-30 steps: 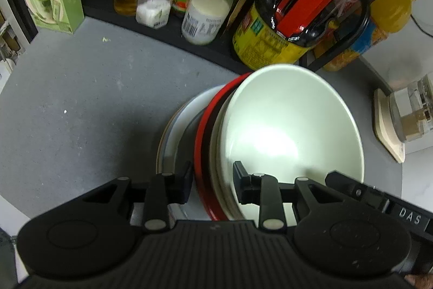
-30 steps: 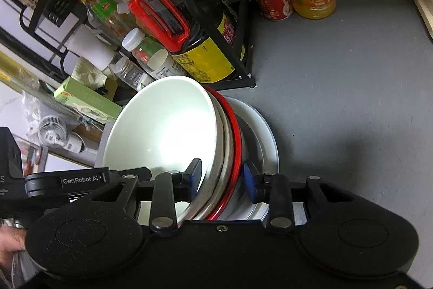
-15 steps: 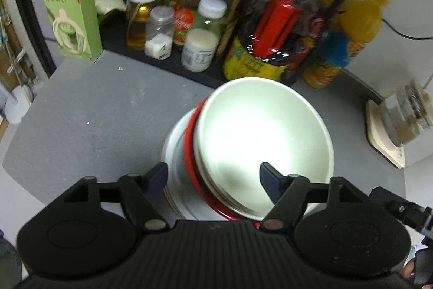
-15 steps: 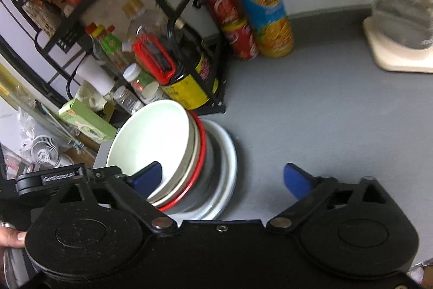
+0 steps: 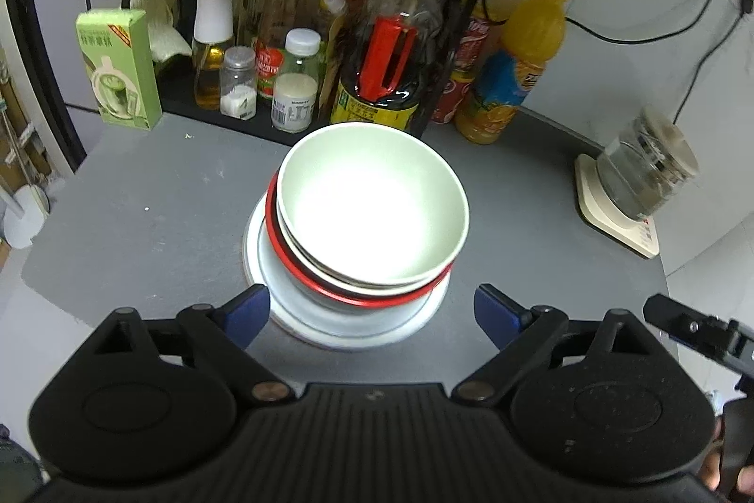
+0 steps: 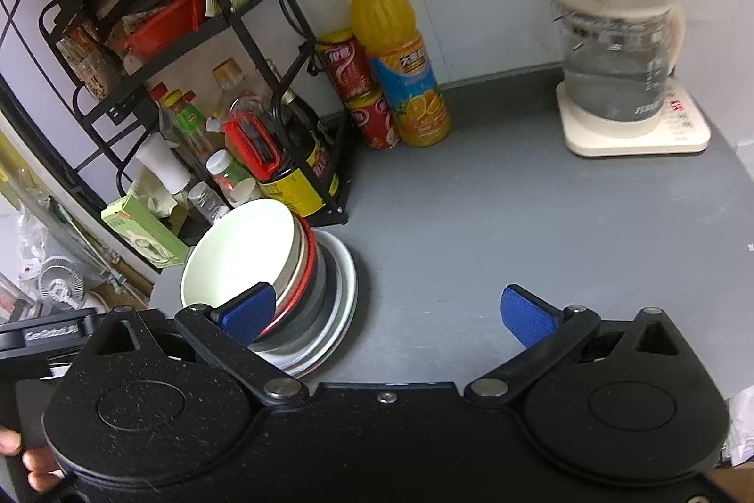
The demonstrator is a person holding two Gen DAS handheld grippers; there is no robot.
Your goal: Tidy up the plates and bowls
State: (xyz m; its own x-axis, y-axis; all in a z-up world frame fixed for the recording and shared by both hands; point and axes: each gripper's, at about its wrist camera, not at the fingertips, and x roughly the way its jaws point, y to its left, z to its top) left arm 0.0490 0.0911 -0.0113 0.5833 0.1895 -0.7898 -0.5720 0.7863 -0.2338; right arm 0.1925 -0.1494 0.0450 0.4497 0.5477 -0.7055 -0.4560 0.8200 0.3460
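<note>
Fingers on both grippers are spread wide and hold nothing: the left gripper [image 5: 372, 309] hangs just in front of the stack, the right gripper [image 6: 389, 314] to its right over bare table [image 6: 495, 229]. The white bowl [image 5: 372, 210] sits nested on a red-rimmed bowl [image 5: 282, 239] and further dishes, all on a white plate [image 5: 339, 326], near the table's back edge, just in front of the black rack of bottles [image 5: 372, 78]. Stacking looks done to me; I see no loose dishes left, though the pile leans slightly.
</note>
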